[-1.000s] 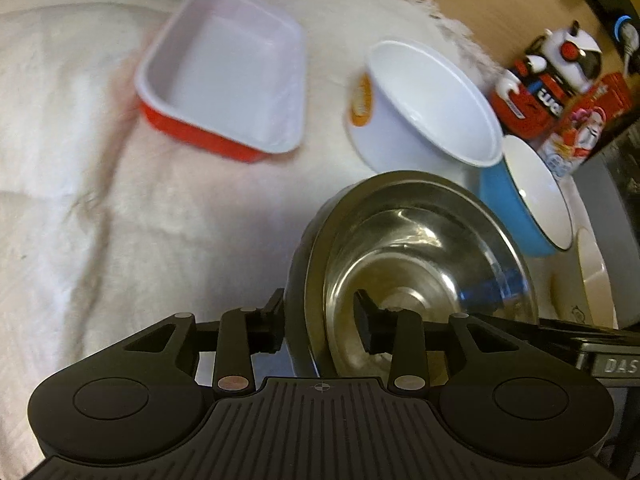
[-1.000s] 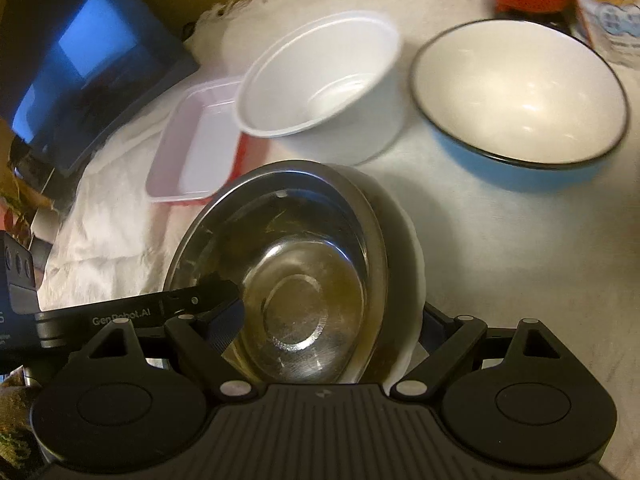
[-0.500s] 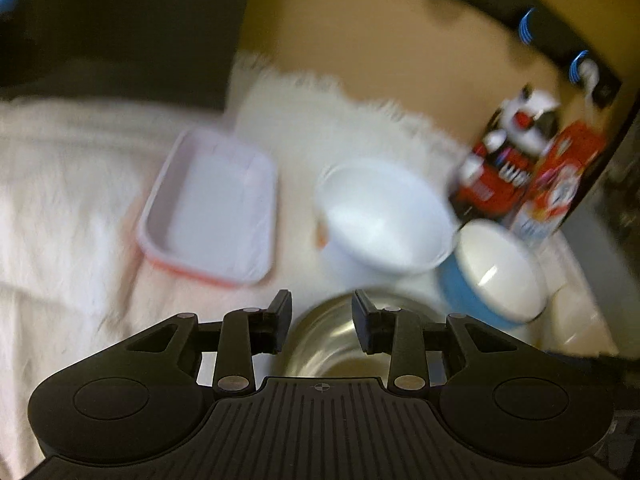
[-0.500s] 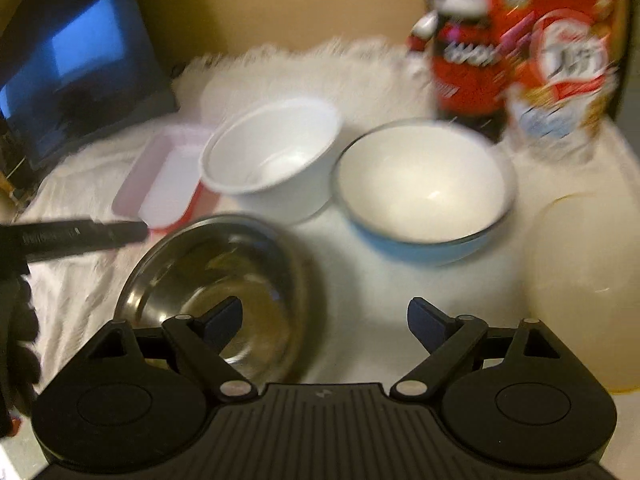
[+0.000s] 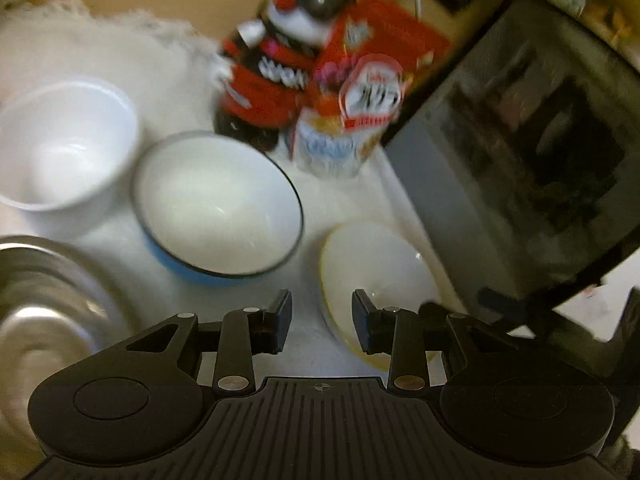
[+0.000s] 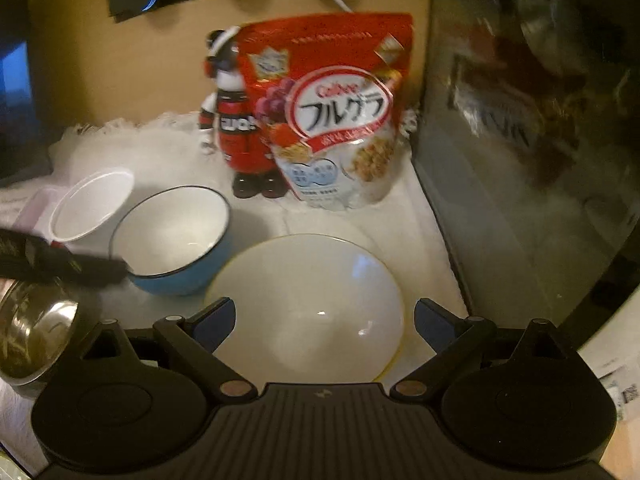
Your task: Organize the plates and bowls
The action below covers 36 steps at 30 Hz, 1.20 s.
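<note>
Right claw [image 6: 323, 320] wide, empty, straddling cream bowl [image 6: 308, 304] on worktop. Left claw [image 5: 322, 316] narrow gap, empty, at the bowl's rim. Risk: claws collide; smooth rim slips, knocks adjacent blue bowl [image 6: 172, 236].

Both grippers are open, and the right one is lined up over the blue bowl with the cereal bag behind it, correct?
Not quite. The right gripper is lined up over the cream bowl, as the right wrist view shows; the blue bowl sits to its left. Both grippers are open, and the cereal bag stands behind.

Dim warm light, motion blur, fisheye-bent edges, faint glare.
</note>
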Available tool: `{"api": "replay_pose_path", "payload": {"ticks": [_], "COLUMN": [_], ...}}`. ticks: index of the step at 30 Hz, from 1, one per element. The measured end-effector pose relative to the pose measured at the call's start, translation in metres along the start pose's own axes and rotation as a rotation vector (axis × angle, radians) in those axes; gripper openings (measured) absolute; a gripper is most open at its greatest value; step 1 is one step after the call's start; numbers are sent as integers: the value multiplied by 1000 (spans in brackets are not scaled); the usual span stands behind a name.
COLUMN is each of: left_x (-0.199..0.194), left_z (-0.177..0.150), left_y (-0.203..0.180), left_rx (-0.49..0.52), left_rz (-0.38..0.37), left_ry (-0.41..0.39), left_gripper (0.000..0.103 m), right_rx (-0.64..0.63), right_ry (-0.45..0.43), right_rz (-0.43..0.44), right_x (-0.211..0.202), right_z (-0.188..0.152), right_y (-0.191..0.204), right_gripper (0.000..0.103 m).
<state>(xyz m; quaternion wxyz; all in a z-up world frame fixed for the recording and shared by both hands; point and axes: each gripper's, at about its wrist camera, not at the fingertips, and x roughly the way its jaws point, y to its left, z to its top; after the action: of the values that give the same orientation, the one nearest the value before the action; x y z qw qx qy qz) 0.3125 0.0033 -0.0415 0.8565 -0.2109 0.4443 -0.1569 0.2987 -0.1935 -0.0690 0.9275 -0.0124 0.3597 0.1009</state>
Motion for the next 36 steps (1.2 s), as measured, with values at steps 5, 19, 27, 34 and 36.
{"api": "replay_pose_path", "payload": {"ticks": [5,19,27,34,36], "left_x": [50,88,73,62,59], "left_z": [0,-10,-10,-8,-6], "left_y": [-10,-15,-14,-10,-7], "left_rx": [-46,-18,-33,-16,-11], "left_rz": [76,159,146,87,62], "left_ry": [49,105,81,93,88], "left_gripper": [36,29,28,26,22], "right_rx": [11,110,125,79,88], "right_ry": [42,132,242,338,388], "right_rz": [9,162,207,159,129], "right_x": [39,95,110,112,114], "right_z": [-4,3,-6,6,12], "right_y": [-20,-44,-43,-27,-24], "right_gripper": [96,95,100,103,103]}}
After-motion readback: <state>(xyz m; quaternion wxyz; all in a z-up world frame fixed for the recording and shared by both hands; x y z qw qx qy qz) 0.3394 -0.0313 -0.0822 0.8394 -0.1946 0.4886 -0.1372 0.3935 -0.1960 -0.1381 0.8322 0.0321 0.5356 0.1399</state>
